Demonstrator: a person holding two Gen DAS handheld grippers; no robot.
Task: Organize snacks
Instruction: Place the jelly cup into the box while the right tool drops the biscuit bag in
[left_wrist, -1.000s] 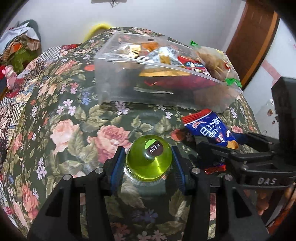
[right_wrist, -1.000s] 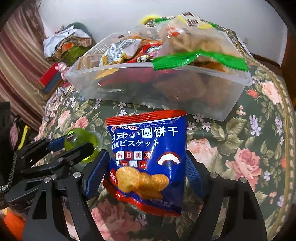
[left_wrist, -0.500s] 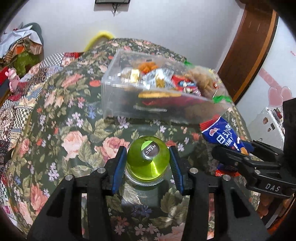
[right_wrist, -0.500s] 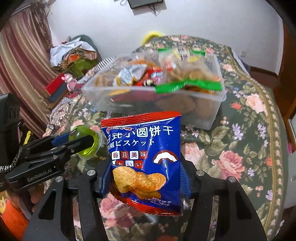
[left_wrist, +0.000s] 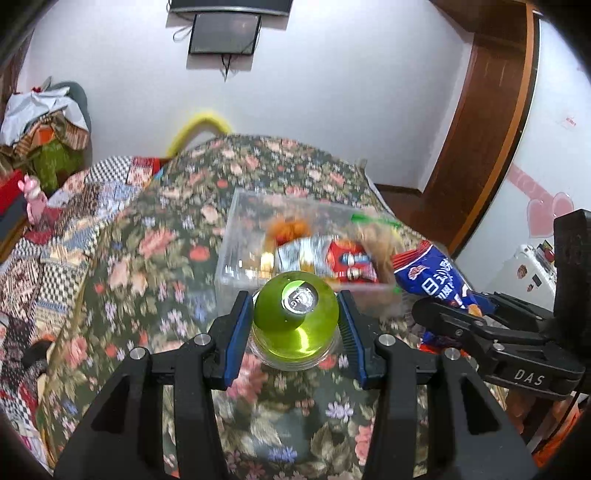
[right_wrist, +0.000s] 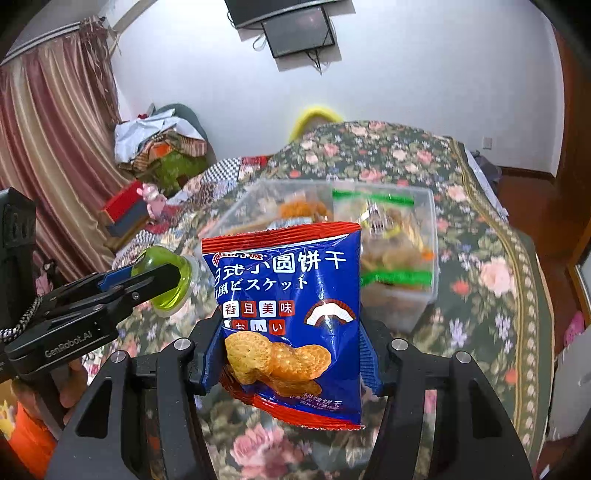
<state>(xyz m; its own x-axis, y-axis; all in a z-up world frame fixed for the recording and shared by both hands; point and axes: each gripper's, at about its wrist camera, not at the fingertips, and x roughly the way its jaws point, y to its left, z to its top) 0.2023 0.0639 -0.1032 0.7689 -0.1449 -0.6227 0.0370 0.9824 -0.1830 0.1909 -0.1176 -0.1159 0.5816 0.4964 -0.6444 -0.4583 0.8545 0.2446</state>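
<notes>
My left gripper (left_wrist: 295, 325) is shut on a green jelly cup (left_wrist: 296, 322) and holds it up above the floral cloth, short of the clear plastic box (left_wrist: 236, 236) of snacks. My right gripper (right_wrist: 291, 350) is shut on a blue and red biscuit packet (right_wrist: 288, 310), held upright above the cloth, in front of the box (right_wrist: 430, 236). The box holds several snack packets. The jelly cup (right_wrist: 166, 280) and left gripper also show at the left of the right wrist view; the biscuit packet (left_wrist: 436, 273) shows at the right of the left wrist view.
The floral cloth (right_wrist: 498, 280) covers the whole surface. A pile of clothes and toys (left_wrist: 40, 147) lies at the far left. A wooden door (left_wrist: 484, 110) stands at the right. A yellow hoop (right_wrist: 314, 114) sits behind the surface.
Both grippers have risen with their loads; the box now looks smaller and lower in both views, and more of the room wall shows.
</notes>
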